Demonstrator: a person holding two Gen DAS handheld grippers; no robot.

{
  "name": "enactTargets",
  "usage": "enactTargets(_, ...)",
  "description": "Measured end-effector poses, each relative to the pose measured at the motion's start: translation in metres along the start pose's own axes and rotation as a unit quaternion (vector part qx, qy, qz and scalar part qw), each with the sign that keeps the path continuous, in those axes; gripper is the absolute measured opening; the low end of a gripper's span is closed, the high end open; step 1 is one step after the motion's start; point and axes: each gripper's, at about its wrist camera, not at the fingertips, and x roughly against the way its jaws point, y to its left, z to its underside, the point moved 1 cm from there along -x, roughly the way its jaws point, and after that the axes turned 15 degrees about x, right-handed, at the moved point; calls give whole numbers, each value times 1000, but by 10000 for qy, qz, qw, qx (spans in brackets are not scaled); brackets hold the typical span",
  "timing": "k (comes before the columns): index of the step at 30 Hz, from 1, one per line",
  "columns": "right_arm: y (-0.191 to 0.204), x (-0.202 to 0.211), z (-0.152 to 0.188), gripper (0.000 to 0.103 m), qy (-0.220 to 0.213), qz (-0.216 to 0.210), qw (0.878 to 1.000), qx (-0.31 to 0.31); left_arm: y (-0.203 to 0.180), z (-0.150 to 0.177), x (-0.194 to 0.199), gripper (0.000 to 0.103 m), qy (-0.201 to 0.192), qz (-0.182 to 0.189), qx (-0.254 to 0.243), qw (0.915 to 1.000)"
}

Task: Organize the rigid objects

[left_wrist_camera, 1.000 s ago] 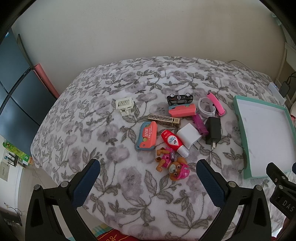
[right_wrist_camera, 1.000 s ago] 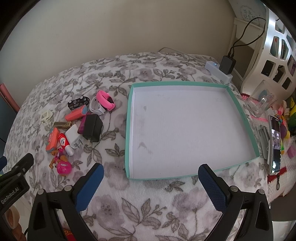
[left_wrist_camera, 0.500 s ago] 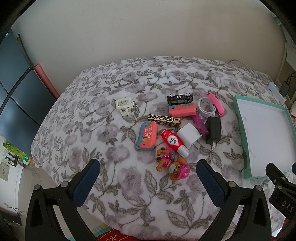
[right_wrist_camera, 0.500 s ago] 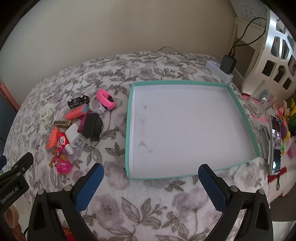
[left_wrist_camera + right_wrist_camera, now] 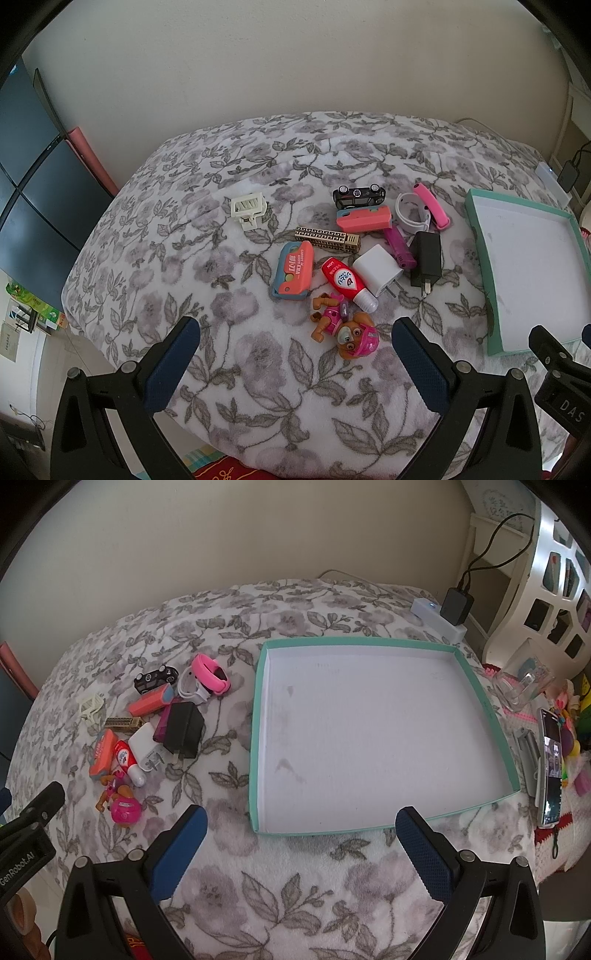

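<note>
Nothing had moved; your left tongs (image 5: 295, 354), spread like your right tongs (image 5: 301, 843), hovered nearest the toy pup (image 5: 345, 326), left of the tray (image 5: 480, 243).

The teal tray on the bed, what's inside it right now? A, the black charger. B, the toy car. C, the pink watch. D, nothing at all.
D: the teal tray shows only its bare white floor, while the small items lie in a cluster on the blanket beside it.
</note>
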Motion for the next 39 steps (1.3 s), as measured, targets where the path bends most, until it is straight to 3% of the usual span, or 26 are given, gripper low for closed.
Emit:
enactTargets(26,3,-3,1,103,68,10,10000,38,3,2,-5,103,65,81,78,9999)
enactTargets(31,7,-3,-8,103,114,-395,9991,-97,12,-8,-8,103,93,178,232,9995)
enactTargets(39,40,9,-42,103,16,-626,9979,145,44,-40,-15,103,178,323,738,9966)
